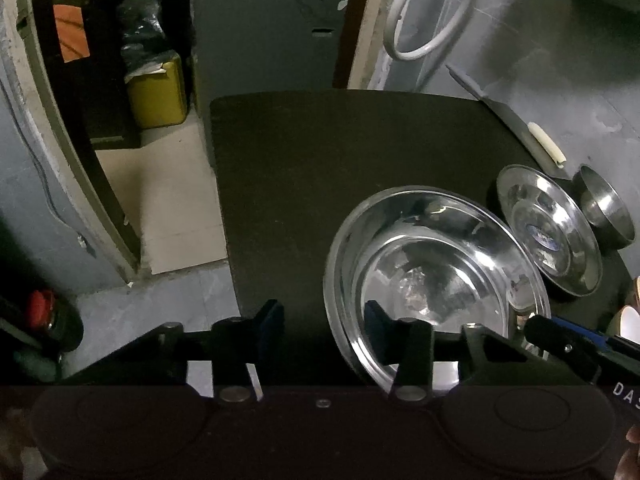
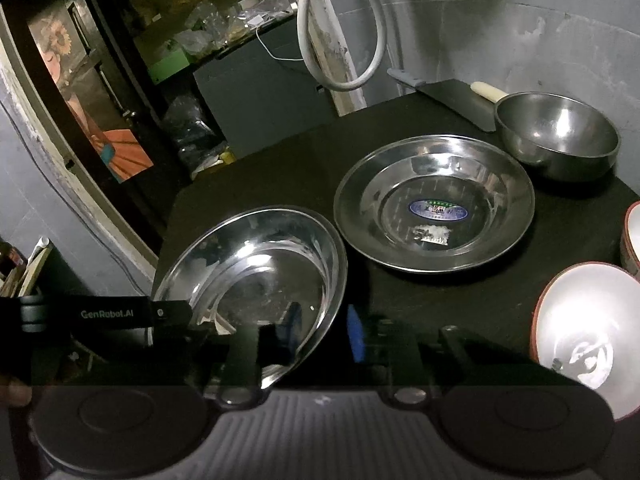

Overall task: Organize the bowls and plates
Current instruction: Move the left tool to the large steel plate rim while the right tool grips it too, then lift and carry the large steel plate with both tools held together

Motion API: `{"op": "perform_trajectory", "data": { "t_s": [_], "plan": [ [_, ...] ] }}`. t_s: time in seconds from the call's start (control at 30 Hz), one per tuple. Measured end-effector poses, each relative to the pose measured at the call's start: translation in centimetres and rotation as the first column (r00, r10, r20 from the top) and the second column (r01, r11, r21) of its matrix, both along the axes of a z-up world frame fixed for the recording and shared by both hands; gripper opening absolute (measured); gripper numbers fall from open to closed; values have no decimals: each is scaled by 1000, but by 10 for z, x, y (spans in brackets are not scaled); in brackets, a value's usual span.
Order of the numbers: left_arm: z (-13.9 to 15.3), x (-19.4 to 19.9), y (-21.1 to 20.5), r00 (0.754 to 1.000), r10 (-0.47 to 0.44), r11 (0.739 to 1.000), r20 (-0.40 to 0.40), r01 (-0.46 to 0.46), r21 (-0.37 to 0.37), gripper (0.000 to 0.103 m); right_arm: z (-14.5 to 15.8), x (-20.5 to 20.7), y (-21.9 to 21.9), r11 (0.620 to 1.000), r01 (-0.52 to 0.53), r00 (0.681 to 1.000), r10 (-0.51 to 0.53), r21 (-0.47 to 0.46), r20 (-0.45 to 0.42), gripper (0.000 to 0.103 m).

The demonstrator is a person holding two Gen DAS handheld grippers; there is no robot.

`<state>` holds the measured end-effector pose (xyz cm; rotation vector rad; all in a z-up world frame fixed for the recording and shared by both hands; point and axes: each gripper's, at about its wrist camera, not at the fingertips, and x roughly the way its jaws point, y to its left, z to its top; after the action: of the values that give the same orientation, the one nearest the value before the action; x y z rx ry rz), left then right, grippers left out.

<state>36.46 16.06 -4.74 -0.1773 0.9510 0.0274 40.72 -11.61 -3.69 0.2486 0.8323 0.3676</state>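
Note:
A steel plate [image 1: 432,264] lies near the front left corner of the black table [image 1: 320,180]. My left gripper [image 1: 324,320] straddles its left rim, one finger inside the plate and one outside, with a gap showing at the outer pad. In the right wrist view the same plate [image 2: 256,264] has its right rim pinched in my right gripper [image 2: 318,332], which is shut on it. A second steel plate [image 2: 434,204] with a blue sticker lies just behind, and a steel bowl [image 2: 556,136] stands at the back right.
Two white bowls with red rims [image 2: 580,320] [image 2: 632,232] sit at the table's right edge. A cleaver [image 2: 460,100] lies at the back by the wall. The table's left edge drops to the floor [image 1: 176,208]. A white hose [image 2: 344,40] hangs behind.

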Motion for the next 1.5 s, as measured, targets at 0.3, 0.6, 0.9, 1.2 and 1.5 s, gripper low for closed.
{"op": "perform_trajectory", "data": {
  "t_s": [0.3,0.6,0.9,1.2,1.5],
  "plan": [
    [2,-3,-5,1000,-2,1000,7,2,2,14,0,-1,1,1000,-23,1000,23,19,4,17],
    [27,-27,-13,996,-18,999,90,13,53,14,17,-10,-13,997,-54,997,51,54,59,17],
    [51,-73,-35,991,-30,996,128,20,85,15,39,-48,-38,991,-126,989,122,45,79,18],
    [51,-127,-55,997,-22,995,79,14,99,17,43,-87,-59,978,-207,977,206,29,53,18],
    [44,-157,-67,1000,-19,991,16,17,135,20,37,-112,-66,968,-250,968,250,28,14,18]
  ]
}}
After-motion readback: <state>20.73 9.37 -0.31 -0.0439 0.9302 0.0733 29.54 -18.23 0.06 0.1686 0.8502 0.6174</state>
